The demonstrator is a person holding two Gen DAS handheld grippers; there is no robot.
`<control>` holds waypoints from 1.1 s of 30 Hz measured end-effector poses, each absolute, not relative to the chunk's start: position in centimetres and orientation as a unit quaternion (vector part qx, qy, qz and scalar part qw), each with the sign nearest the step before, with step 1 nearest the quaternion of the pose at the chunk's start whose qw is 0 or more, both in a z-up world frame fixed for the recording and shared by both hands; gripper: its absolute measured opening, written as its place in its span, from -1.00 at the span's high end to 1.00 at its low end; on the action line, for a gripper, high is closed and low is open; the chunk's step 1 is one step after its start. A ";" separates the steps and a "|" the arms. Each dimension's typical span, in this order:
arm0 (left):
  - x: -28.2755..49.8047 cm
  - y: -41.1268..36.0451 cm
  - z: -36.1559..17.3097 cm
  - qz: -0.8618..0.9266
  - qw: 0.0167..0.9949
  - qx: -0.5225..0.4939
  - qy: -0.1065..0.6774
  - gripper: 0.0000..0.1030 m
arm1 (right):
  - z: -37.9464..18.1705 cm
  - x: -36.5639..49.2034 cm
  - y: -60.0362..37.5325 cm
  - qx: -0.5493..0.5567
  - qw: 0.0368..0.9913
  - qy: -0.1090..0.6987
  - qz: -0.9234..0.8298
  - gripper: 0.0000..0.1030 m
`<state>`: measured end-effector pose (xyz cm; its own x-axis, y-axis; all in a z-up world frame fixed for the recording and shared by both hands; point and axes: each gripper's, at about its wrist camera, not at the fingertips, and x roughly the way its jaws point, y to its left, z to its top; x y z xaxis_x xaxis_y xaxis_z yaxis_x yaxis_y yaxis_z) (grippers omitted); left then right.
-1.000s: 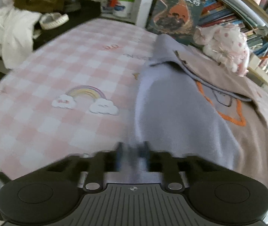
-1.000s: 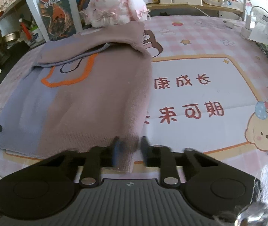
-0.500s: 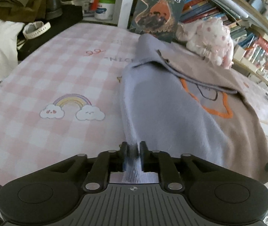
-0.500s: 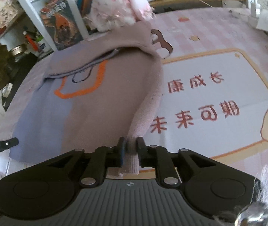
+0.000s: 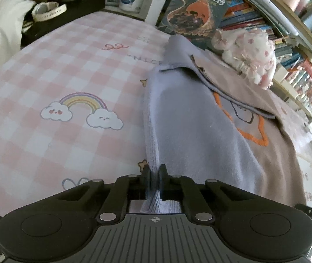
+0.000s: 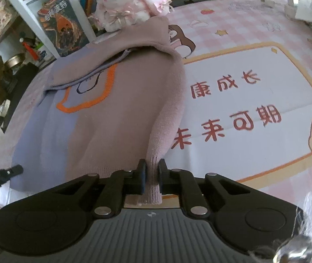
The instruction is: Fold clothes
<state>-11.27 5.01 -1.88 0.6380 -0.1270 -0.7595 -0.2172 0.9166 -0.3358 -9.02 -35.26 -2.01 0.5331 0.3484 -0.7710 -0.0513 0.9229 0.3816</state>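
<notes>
A knit sweater [image 5: 199, 131], lilac on one half and dusty pink on the other with an orange outline on its front, lies on the pink checked table cover [image 5: 46, 76]. Its sleeves are folded across the chest. My left gripper [image 5: 154, 172] is shut on the lilac hem corner, which rises off the table into the jaws. In the right wrist view the same sweater [image 6: 112, 114] shows its pink side, and my right gripper [image 6: 151, 168] is shut on the pink ribbed hem corner, also lifted. The left gripper's tip [image 6: 7, 172] pokes in at the far left.
A pink-and-white plush toy [image 6: 125, 4] sits right behind the sweater's collar. A large book [image 5: 199, 11] and shelves of books stand at the back. White clothes [image 5: 0, 26] hang off to the left. Papers [image 6: 309, 11] lie at the table's far right.
Both grippers closed on the hem corners after a brief widening, and the two corners now stand lifted off the table. The left view has steadied from blur.
</notes>
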 end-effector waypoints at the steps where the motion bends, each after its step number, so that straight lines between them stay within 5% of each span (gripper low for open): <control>1: -11.4 5.1 -1.9 0.027 0.880 -0.209 0.425 0.90 | -2.1 -9.1 -35.5 0.163 0.860 0.470 0.115 0.82; 33: -23.3 1.5 -1.9 0.016 0.855 -0.239 0.460 0.90 | -2.1 -21.4 -42.8 0.206 0.834 0.496 0.128 0.83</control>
<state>-23.29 1.52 -1.88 0.5755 -0.1928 -0.7948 -0.2473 0.8853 -0.3939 -21.37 -42.78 -2.15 0.4752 0.4181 -0.7742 -0.0092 0.8822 0.4708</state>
